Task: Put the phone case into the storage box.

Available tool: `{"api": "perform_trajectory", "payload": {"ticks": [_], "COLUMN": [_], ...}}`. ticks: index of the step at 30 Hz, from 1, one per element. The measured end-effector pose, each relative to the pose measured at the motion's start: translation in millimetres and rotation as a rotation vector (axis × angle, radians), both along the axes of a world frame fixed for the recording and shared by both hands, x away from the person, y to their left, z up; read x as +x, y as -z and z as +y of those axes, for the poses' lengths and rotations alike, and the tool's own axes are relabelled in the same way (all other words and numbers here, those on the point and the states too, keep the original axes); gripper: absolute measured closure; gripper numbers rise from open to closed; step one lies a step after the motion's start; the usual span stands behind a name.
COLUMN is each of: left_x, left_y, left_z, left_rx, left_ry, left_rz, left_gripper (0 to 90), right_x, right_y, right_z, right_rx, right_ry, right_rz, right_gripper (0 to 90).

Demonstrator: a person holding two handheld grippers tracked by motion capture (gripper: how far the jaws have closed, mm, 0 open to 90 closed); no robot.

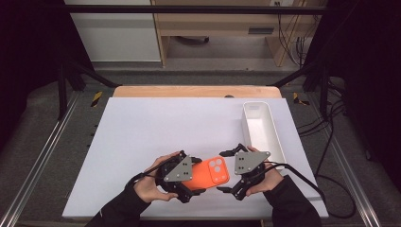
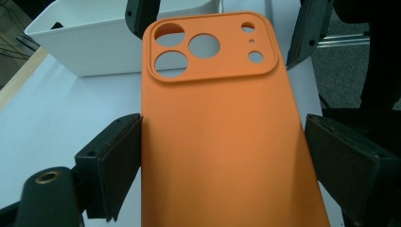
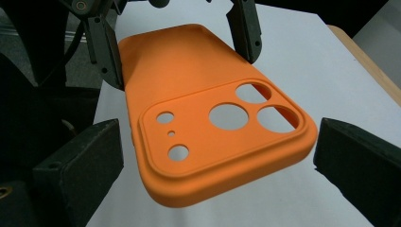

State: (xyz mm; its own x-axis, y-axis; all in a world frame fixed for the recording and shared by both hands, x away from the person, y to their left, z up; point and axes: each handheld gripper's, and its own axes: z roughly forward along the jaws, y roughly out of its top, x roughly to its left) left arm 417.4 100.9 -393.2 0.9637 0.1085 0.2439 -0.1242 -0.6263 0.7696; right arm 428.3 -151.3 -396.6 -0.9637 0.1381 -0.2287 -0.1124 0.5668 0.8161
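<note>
- A white sheet (image 1: pixel 156 137) covers the table, filling the middle of the high view; a strip of bare wood (image 1: pixel 194 91) shows along its far edge.
- Dark floor, metal rails and black frame legs run down both sides; pale cabinets and cables sit across the top of the frame.
- A long white bin (image 1: pixel 272 130) stands at the sheet's right side.
- The orange phone case (image 1: pixel 210 172) sits low in the centre, camera cutouts toward the right.
- The left gripper (image 1: pixel 191 177) is clamped on the case's plain end.
- The right gripper (image 1: pixel 227 170) is spread wide around the cutout end, its pads apart from the case.
- Whether the case rests on the sheet or is lifted is hard to judge.
</note>
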Motion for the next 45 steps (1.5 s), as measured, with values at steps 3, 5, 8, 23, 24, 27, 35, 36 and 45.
{"api": "perform_trajectory", "payload": {"ticks": [3,5,8,23,24,27,35,36,45], "left_x": [-0.1,-0.6,-0.8,-0.9,-0.9,-0.5,-0.3,-0.3,-0.1], "left_y": [-0.4,-0.5,0.4,2.7,2.9,3.6,5.3,5.4,6.6], "left_z": [-0.8,-2.5,-4.8,-6.4,-6.4,-6.2,-6.0,-6.1,-6.1], "left_rx": [-0.002,-0.002,-0.006,-0.018,-0.018,-0.020,-0.014,-0.014,-0.011], "left_ry": [0.003,0.011,0.018,0.057,0.060,0.068,0.079,0.079,0.078], "left_rz": [0.001,0.004,0.011,0.045,0.049,0.055,0.063,0.063,0.076], "left_gripper": [13.8,13.8,13.8,13.9,13.9,13.9,14.0,14.0,14.0], "right_x": [1.0,1.8,2.6,5.8,5.5,5.0,4.4,4.4,5.3], "right_y": [1.4,2.4,3.9,12.1,12.3,12.7,13.9,13.9,13.9], "right_z": [1.0,2.4,3.6,7.6,7.7,7.6,8.0,8.0,7.9], "right_rx": [0.005,0.014,0.011,0.026,0.028,0.033,0.044,0.044,0.049], "right_ry": [-0.008,-0.017,-0.028,-0.112,-0.117,-0.134,-0.154,-0.154,-0.163], "right_rz": [0.009,0.016,0.017,0.058,0.060,0.065,0.080,0.080,0.103], "right_gripper": [2.7,3.2,3.5,7.0,7.2,8.6,11.2,11.2,12.0]}}
